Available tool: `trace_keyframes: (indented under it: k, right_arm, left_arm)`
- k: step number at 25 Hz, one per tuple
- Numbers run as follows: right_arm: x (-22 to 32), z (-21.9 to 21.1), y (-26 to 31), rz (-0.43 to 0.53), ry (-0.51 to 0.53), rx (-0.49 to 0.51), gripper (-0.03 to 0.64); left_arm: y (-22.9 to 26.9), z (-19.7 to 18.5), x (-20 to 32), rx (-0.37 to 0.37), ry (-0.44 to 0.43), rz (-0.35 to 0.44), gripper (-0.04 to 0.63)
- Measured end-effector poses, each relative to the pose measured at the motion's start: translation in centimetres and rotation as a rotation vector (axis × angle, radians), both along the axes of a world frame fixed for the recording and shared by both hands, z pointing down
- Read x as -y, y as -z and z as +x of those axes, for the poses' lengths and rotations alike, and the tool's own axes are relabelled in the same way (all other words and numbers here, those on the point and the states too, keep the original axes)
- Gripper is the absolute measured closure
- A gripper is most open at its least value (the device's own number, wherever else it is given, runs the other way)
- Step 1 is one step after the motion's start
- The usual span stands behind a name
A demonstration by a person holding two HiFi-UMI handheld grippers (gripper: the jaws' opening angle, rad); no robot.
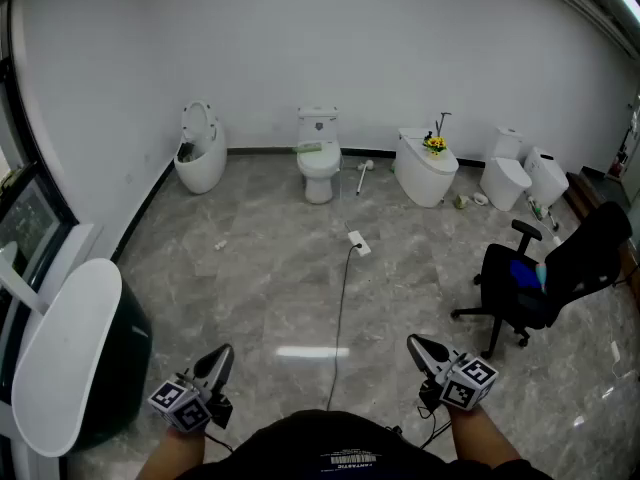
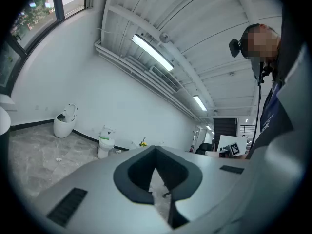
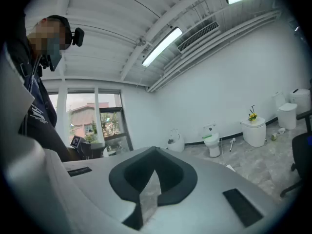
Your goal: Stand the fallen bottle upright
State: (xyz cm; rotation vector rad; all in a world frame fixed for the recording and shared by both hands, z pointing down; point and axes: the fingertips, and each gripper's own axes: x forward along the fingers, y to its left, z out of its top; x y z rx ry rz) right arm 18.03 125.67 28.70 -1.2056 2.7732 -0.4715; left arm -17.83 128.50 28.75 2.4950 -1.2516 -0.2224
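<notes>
Head view: left gripper (image 1: 222,354) and right gripper (image 1: 416,345) low in frame over grey floor (image 1: 270,288), toilets (image 1: 319,158) along far wall, office chair (image 1: 545,273) at right; a small greenish thing (image 1: 462,201) lying on the floor upper right may be the bottle, too small to tell; white print on dark top (image 1: 352,458) unreadable. Left gripper view: fingers (image 2: 129,179) closed tip to tip, nothing between, and it adds the head-mounted camera (image 2: 235,47). Right gripper view: fingers (image 3: 122,179) closed, empty, and only here a building (image 3: 80,112) outside the window at left.
</notes>
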Motion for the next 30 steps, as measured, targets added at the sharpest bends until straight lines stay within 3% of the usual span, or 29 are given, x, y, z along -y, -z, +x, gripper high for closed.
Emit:
trace_keyframes:
  k: [8, 18, 25, 30]
  right_arm:
    - [0.4, 3.3, 0.2, -0.013, 0.024, -0.002, 0.614]
    - [1.6, 11.6, -1.1, -0.014, 0.034, -0.034, 0.614]
    - [5.2, 12.2, -1.7, -0.02, 0.028, -0.039, 0.614]
    - [8.3, 9.9, -2.2, -0.007, 0.01, -0.06, 0.614]
  left_arm:
    - [0.2, 3.8, 0.5, -0.008, 0.007, -0.024, 0.583]
    - [-0.1, 13.3, 2.2, -0.022, -0.007, -0.037, 0.583]
    - [-1.1, 13.8, 6.0, -0.016, -0.018, -0.053, 0.583]
    - [-2.5, 11.7, 11.0, -0.072, -0.054, -0.013, 0.583]
